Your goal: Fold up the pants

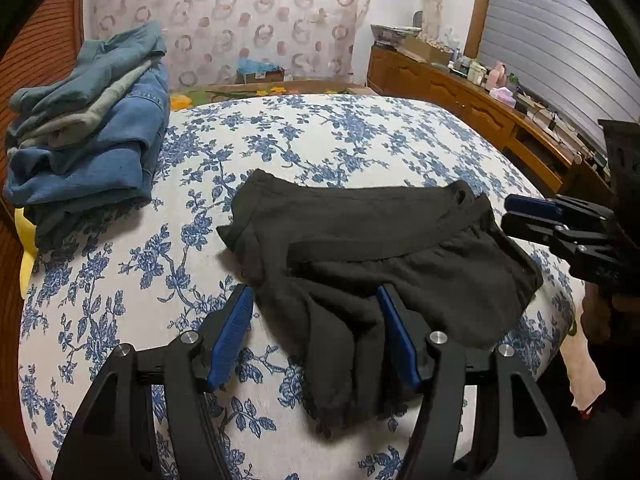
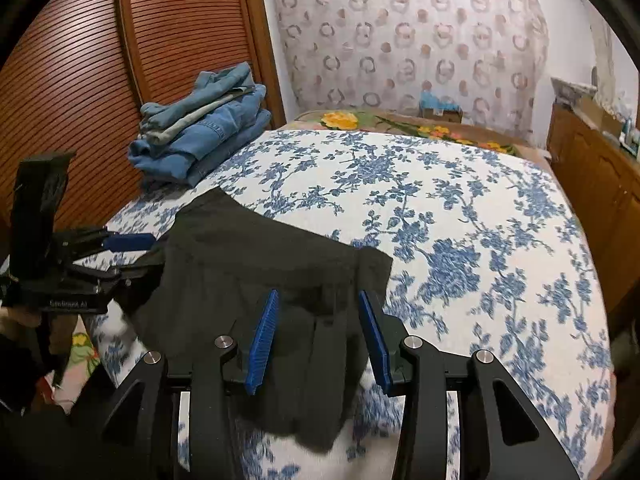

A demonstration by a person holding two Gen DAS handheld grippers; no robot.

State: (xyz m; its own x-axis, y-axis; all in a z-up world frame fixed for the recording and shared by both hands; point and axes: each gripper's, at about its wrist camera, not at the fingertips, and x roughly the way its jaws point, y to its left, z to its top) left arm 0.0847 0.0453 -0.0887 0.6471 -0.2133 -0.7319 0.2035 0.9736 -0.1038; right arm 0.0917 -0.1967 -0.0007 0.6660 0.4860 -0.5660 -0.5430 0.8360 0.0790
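Black pants (image 1: pixel 380 240) lie folded into a rumpled bundle on the bed's blue-flowered cover (image 1: pixel 320 140). In the left wrist view my left gripper (image 1: pixel 314 292) stands open over the bundle's near end. Cloth lies loose between its blue pads (image 1: pixel 234 336), and neither pad presses on it. My right gripper (image 1: pixel 510 216) shows at the pants' right edge. In the right wrist view my right gripper (image 2: pixel 319 295) is open above the black pants (image 2: pixel 248 256), its pads (image 2: pixel 262 340) standing apart from the cloth. My left gripper (image 2: pixel 140 256) sits at the pants' left side.
A stack of folded blue jeans (image 1: pixel 92 128) (image 2: pixel 200 136) rests at the bed's far left, against a slatted wooden wardrobe (image 2: pixel 80 80). A wooden dresser (image 1: pixel 480 108) crowded with small items runs along the right. A patterned curtain (image 2: pixel 400 40) hangs behind the bed.
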